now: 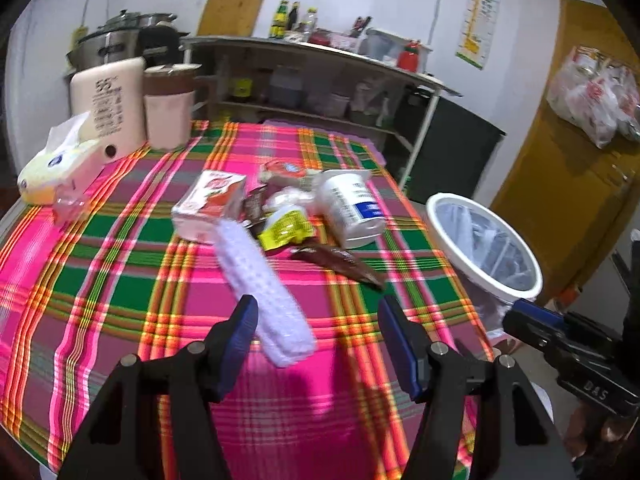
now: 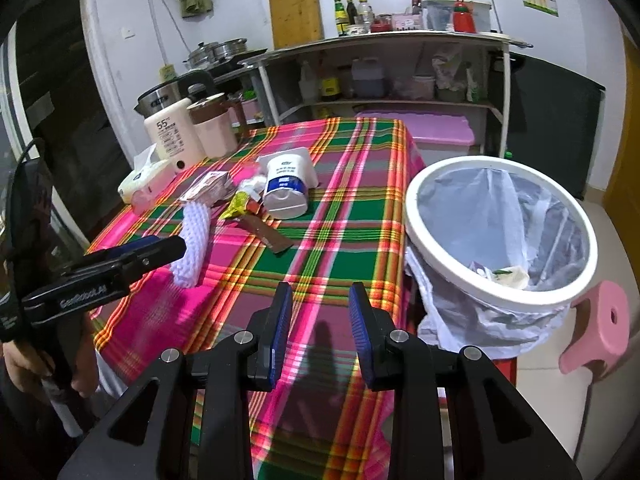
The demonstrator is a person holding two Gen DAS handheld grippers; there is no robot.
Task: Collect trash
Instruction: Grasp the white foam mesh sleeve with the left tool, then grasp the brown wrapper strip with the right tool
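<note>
Clearly both grippers are empty. The left gripper (image 1: 316, 320) has its blue pads spread wide over the plaid cloth, with nothing between them; the near end of a white foam sleeve (image 1: 262, 292) lies just ahead of its left finger, apart from it. The right gripper (image 2: 316, 308) stands with its pads partly apart and parallel, also holding nothing, above the near edge of the worktop (image 2: 340, 240).

Beyond the sleeve sits the main cluster of rubbish, close together near the middle of the cloth: a red and white carton (image 1: 210, 204), a yellow wrapper (image 1: 286, 232), a brown wrapper (image 1: 340, 262) lying flat, and a white tub (image 1: 352, 210) tipped on its side. Further back stand a tissue pack (image 1: 52, 168), a cream flask (image 1: 110, 108) and a pink jug (image 1: 168, 108), which look like things to keep rather than trash.

Just off the right edge of the worktop stands the bin (image 2: 424, 216), lined with a clear bag, with a few scraps already at the bottom.

My reading is that this is the reach for the next piece, and most of the clearing is still to do. The foam sleeve is nearest to the left gripper; the next move calls for bringing the pads down either side of it, closing, then carrying it across to the bin. It looks light and squashy, so a gentle squeeze should do.
</note>
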